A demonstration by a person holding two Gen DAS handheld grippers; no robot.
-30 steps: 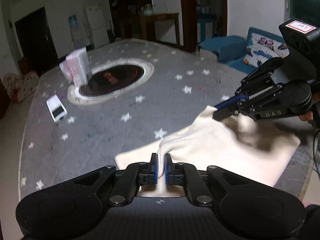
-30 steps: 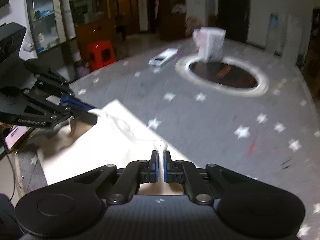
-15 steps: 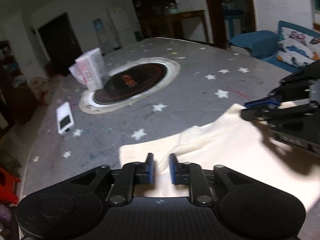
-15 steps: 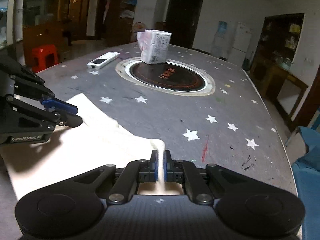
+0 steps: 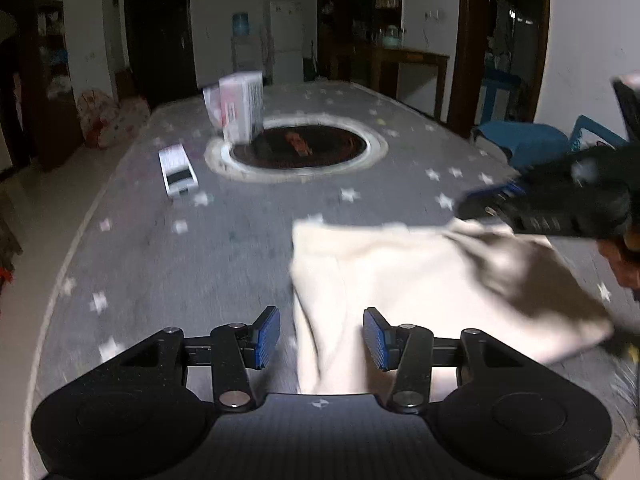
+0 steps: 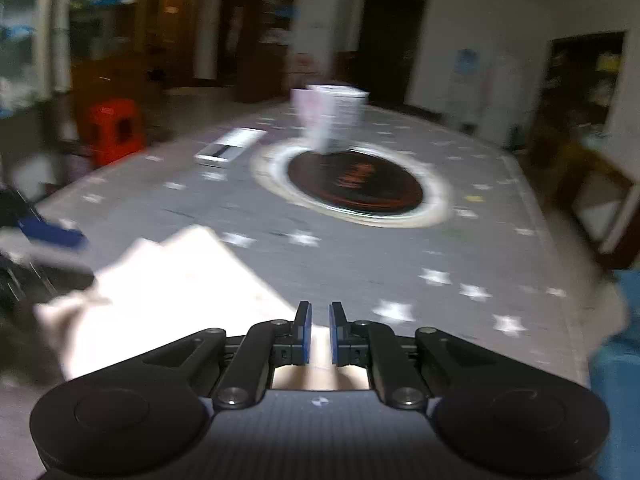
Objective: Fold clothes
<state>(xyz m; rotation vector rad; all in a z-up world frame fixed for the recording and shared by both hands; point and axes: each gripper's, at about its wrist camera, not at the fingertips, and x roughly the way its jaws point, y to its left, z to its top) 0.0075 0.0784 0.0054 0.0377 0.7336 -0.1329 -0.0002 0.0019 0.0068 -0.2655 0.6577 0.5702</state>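
Left gripper (image 5: 322,338) jaws wide apart, cream garment (image 5: 420,280) lying between them, ungripped. Right gripper (image 6: 320,334) jaws slightly parted, nothing clearly pinched. Garment lies folded on the near table (image 5: 240,240) edge; further folds likely remain. Only the right wrist view shows the red stool (image 6: 114,130).

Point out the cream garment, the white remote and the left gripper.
cream garment (image 5: 420,276): left wrist view, middle of the folded cloth.
white remote (image 5: 178,170): left wrist view, centre of its top face.
left gripper (image 5: 322,338): left wrist view, midway between its blue-padded fingertips, jaws apart.
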